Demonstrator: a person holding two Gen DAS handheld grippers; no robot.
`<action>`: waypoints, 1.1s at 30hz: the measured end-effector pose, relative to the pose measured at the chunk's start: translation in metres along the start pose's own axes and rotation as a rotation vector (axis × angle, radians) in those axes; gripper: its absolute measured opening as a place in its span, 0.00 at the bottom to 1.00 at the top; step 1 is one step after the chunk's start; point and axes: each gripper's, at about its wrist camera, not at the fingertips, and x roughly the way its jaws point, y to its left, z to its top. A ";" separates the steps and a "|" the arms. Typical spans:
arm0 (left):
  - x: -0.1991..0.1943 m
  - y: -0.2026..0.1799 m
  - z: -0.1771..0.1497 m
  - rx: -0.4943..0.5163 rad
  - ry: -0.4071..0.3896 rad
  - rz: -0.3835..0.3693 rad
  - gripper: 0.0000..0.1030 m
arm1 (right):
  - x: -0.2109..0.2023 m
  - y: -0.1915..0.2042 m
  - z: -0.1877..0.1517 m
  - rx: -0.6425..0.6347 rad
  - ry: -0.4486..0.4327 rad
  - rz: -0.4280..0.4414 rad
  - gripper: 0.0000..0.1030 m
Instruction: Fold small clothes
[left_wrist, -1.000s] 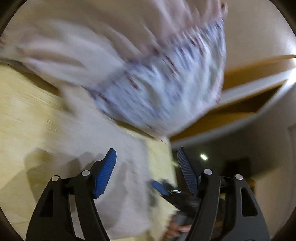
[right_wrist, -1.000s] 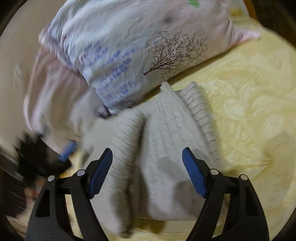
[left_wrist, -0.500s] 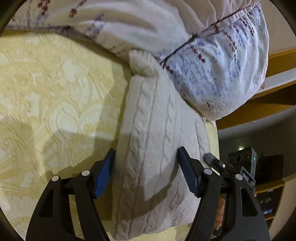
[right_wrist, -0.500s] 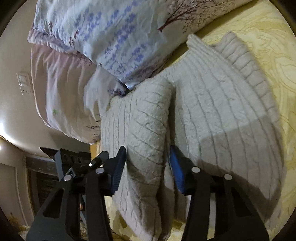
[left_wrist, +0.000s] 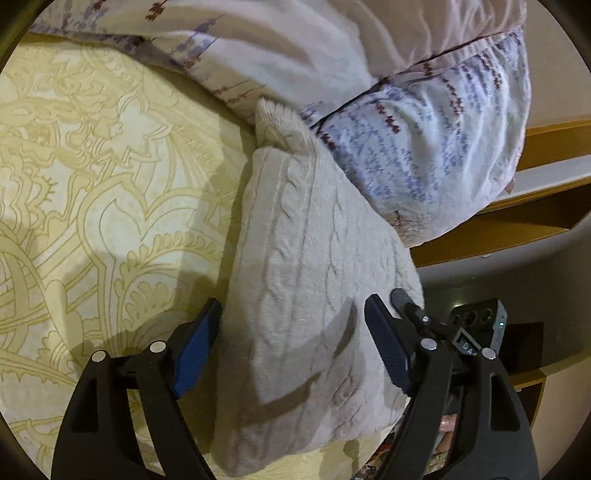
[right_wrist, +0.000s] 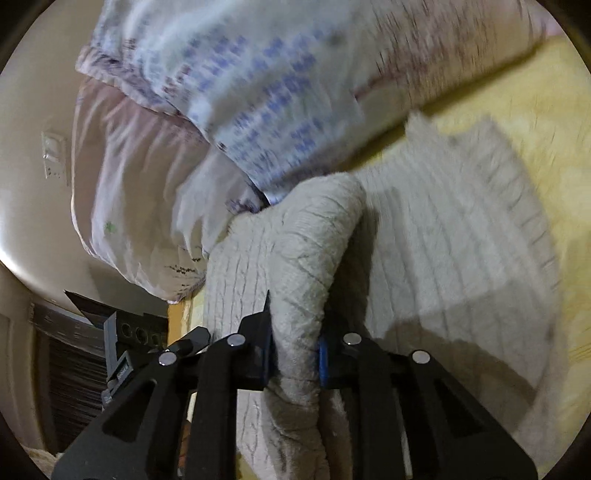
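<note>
While the cream cable-knit sweater (left_wrist: 306, 280) lies on the yellow bedspread with a pale embossed leaf pattern (left_wrist: 92, 177), a white pillow printed with blue and red sprigs (left_wrist: 436, 147) crowds its far end, lying against the knit and covering part of that edge. Behind the pillow runs a wooden bed frame (left_wrist: 546, 136); a pink-white pillow (right_wrist: 122, 177) sits further along by the wall in the right wrist view. Left gripper (left_wrist: 295, 347): blue pads spread wide and opening, straddling the near folded part of the sweater; left pad at the fabric's edge, right pad over the knit, contact not clear. Right gripper (right_wrist: 293, 354): jaws nearly together and closing, pinching a raised fold of the sweater (right_wrist: 295, 266) between the blue pads, fabric bunched up and arching above them. Rest of the sweater spreads flat on the bedspread to the right, blurred. The right gripper's black body also shows at the sweater's right edge in the left wrist view.
</note>
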 end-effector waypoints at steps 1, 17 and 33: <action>0.000 -0.002 0.000 0.011 0.000 -0.001 0.77 | -0.006 0.001 0.002 -0.016 -0.014 -0.019 0.17; 0.025 -0.032 -0.015 0.123 0.093 0.009 0.77 | -0.051 -0.004 0.017 -0.204 -0.101 -0.341 0.17; 0.052 -0.051 -0.022 0.210 0.149 0.039 0.77 | -0.040 -0.048 0.024 -0.070 -0.080 -0.402 0.20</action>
